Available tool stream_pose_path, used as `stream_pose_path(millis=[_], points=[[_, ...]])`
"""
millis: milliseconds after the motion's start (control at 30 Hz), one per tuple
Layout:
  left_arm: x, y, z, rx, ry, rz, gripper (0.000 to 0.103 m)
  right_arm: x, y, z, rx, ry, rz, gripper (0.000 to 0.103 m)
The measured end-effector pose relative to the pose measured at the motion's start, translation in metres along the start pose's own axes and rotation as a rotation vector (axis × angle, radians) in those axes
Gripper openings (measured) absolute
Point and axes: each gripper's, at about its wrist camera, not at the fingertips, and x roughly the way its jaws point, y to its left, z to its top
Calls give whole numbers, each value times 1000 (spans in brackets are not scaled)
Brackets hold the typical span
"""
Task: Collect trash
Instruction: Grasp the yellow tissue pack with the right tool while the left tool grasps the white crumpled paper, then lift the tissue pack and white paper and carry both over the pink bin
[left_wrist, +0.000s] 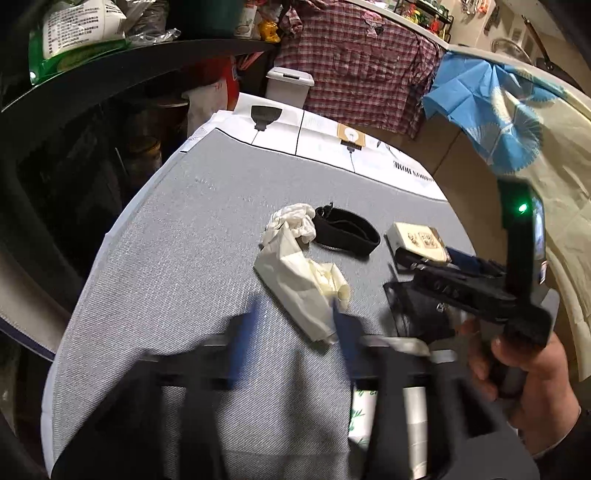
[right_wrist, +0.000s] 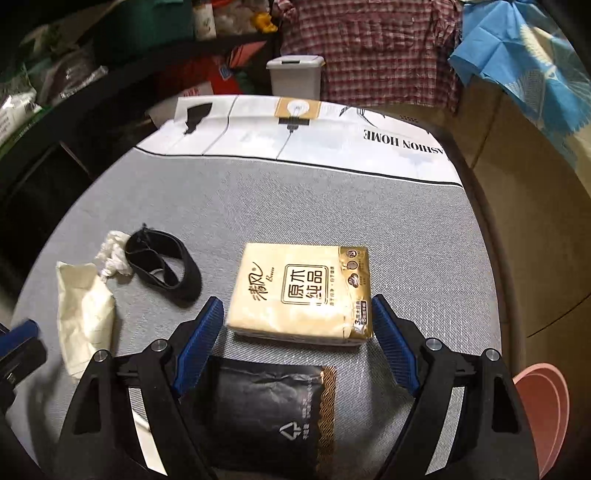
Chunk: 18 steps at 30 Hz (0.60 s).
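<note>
My right gripper: black frame | blue ribbed pads | silver screws | my hand: bare skin, dark sleeve

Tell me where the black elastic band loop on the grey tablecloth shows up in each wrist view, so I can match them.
Left wrist view: the black elastic band loop lies centre-right, just right of the crumpled white tissue.
Right wrist view: the loop lies centre-left, again just right of the tissue.
Shared landmark: the small white lidded bin beyond the table's far edge.
</note>
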Motion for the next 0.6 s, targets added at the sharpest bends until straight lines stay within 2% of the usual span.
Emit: stream_pose_path(millis=[167,467,533,567,600], points=[[6,-10,4,21,-7,-4,52,4,-3,2,4,7,-2,75],[32,-2,2,-3,83,32,51,-15,-11,-2,17,-38,-11,72],[32,0,1,-13,89,35,33,-26,-14,-6,16,-48,-15,72],[31,0,1,-8,88,46,21,-30,-15,-8,15,-53,-15,72],[29,1,1,-6,82,53,17,-36,-16,-11,14,-60,-17,72]])
